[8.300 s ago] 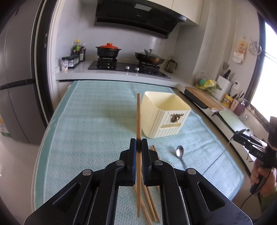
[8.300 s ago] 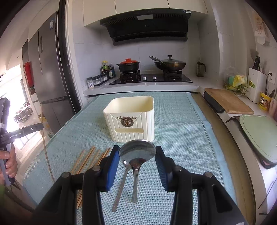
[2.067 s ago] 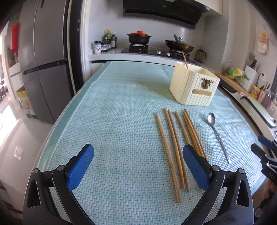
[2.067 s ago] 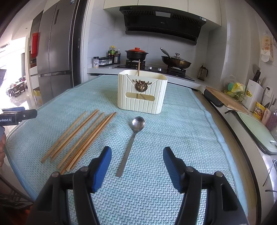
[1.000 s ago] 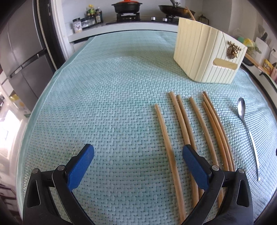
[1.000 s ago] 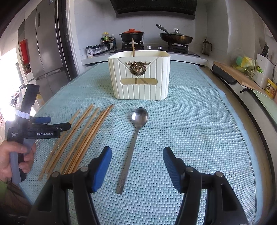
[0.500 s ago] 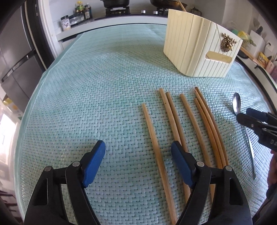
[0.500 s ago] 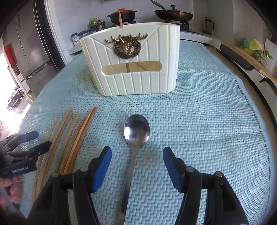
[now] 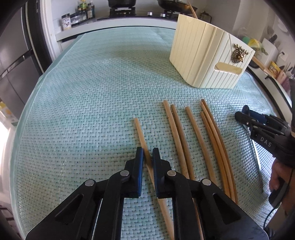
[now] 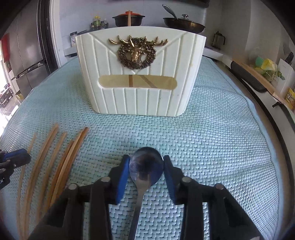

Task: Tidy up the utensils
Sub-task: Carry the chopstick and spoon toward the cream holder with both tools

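Several wooden chopsticks [image 9: 195, 133] lie side by side on the teal mat. My left gripper [image 9: 147, 157] is shut on the leftmost chopstick [image 9: 141, 133], down at the mat. My right gripper [image 10: 145, 164] is shut on the bowl of a metal spoon [image 10: 146, 166], its handle running back under the gripper. The cream utensil holder [image 10: 138, 77] with a brass deer emblem stands just beyond the spoon; it also shows in the left wrist view [image 9: 208, 57]. A chopstick [image 10: 129, 18] stands inside it. The right gripper shows at the right of the left wrist view [image 9: 258, 125].
The teal woven mat [image 9: 83, 92] covers the counter. A stove with a red-lidded pot [image 10: 129, 17] and a frying pan [image 10: 182, 23] is behind. A fridge [image 10: 27, 46] stands at the left. A cutting board [image 10: 258, 77] lies along the right counter.
Both grippers have dropped to the mat and closed: the left onto the leftmost chopstick, the right onto the spoon's bowl. Both were wide open half a second ago.
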Available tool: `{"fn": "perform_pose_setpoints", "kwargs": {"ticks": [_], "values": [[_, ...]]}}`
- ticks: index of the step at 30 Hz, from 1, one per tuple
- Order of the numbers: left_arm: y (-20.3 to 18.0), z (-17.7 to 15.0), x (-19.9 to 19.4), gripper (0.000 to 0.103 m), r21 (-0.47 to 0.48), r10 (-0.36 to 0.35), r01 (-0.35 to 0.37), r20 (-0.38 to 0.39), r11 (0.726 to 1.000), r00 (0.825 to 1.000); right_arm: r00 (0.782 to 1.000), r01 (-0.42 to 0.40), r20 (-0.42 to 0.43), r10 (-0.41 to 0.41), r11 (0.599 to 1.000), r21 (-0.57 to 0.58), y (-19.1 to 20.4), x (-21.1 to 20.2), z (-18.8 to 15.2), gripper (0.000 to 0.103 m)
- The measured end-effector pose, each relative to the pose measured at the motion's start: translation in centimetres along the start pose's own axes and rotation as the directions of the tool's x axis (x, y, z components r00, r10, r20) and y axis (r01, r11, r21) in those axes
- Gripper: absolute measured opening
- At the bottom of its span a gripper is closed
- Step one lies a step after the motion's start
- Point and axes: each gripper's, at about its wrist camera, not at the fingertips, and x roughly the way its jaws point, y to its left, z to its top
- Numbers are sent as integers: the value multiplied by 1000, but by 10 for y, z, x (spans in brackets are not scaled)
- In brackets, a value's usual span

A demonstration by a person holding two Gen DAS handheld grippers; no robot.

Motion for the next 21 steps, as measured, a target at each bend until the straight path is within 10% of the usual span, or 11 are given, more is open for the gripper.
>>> {"fn": "perform_pose_setpoints", "kwargs": {"ticks": [21], "values": [[1,-4,-137,4,-26,-101,116,318,993,943,919,-267,291,267,963,-40,-25,-137,-10,36]]}}
